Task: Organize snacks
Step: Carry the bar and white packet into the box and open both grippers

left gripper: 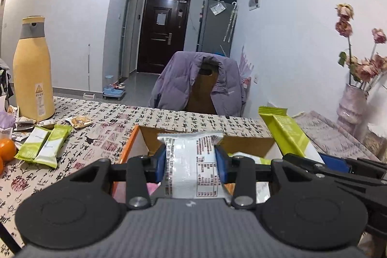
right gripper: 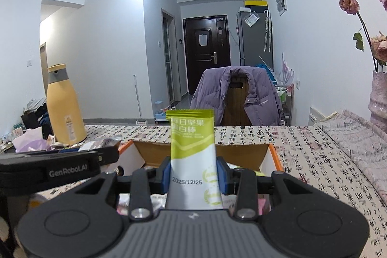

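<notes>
Right now both hands are mid-carry, each bringing a snack over the open cardboard box (left gripper: 135, 137) that sits on the bench (left gripper: 101, 122), so the step in hand looks like loading the box. The left hand-held gripper (left gripper: 191, 162) is closed on a white snack packet (left gripper: 193, 161): its blue pads press the packet's two long edges, and the packet stands up between them with its crimped top toward the far wall of the box. The right hand-held gripper (right gripper: 193, 175) is closed tight on a green-and-white snack bar (right gripper: 192, 149), held upright by its lower half, with the printed top sticking up past the fingers. In the left view that same bar shows just to the right, tilted, with the right tool's black frame below it, so the two tools sit side by side and close.

Both snacks hang above the near part of the box, not yet inside it. The box already holds some packets, though which ones is hard to tell.

Next, I judge, each tool needs to tip down into the box and let go, one at a time so the frames do not knock. More green bars (left gripper: 43, 146) and small packets lie loose on the bench to the left, near a yellow bottle (left gripper: 32, 69) and an orange (left gripper: 7, 149), and they likely wait their turn.
</notes>
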The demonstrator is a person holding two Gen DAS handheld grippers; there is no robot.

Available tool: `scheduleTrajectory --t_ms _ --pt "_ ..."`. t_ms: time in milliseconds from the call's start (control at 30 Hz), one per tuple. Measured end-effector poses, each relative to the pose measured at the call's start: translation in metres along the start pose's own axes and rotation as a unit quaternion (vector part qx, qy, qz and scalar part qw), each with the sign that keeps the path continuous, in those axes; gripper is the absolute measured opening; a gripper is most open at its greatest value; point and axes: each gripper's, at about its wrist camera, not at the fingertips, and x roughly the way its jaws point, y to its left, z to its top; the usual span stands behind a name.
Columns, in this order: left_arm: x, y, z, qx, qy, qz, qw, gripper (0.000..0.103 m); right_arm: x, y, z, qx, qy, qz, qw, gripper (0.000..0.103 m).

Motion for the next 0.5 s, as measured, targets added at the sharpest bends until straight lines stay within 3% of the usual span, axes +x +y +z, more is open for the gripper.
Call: scheduleTrajectory --t_ms 233,500 --pt "0.034 0.005 0.004 -0.014 0.003 0.024 0.9996 0.041 0.032 0.000 0.003 0.010 -0.001 -0.008 1.000 0.037" --pt "0.061 0.012 -0.014 -0.002 0.011 0.045 0.9989 0.041 0.058 -0.012 -0.017 0.024 0.004 -0.011 1.000 0.037"
